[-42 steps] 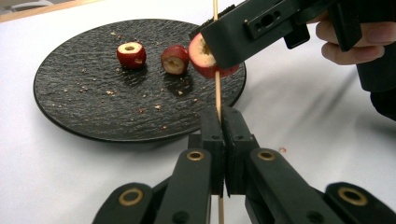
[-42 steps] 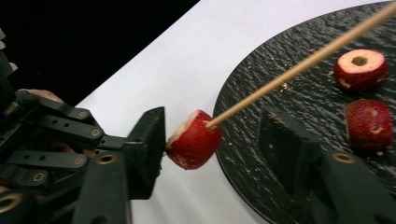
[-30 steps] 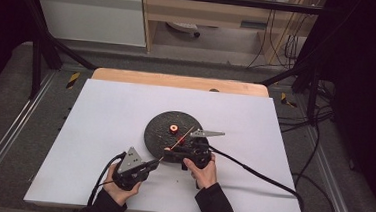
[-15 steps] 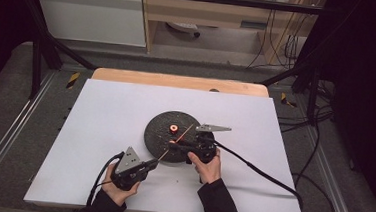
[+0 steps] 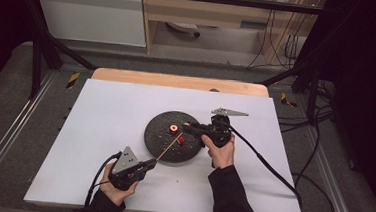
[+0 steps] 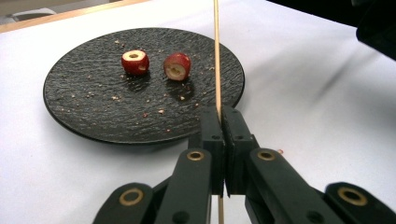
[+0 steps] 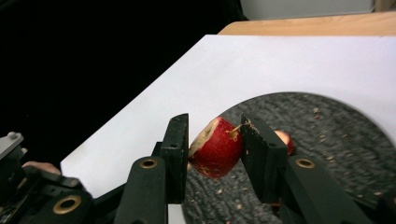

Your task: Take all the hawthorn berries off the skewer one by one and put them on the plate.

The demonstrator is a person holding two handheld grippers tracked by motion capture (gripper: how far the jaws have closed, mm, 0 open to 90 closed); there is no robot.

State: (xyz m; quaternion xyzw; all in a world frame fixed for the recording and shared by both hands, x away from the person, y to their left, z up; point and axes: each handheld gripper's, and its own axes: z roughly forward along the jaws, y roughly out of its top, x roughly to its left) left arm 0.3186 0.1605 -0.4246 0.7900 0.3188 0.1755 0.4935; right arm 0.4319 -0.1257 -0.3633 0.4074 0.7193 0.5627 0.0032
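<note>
White table (image 5: 104, 130) bearing a black slate plate (image 5: 159, 139) with two cored red fruit pieces (image 6: 135, 61) on it. Left gripper (image 6: 223, 122) pinching a wooden skewer (image 6: 216, 56); right gripper (image 7: 212, 140) clamped on a third red fruit piece (image 7: 215, 148) above the plate, skewer tip at its side. Risk: an off-centre push may split the fruit, squeeze it from the jaws, or bend the thin skewer.
</note>
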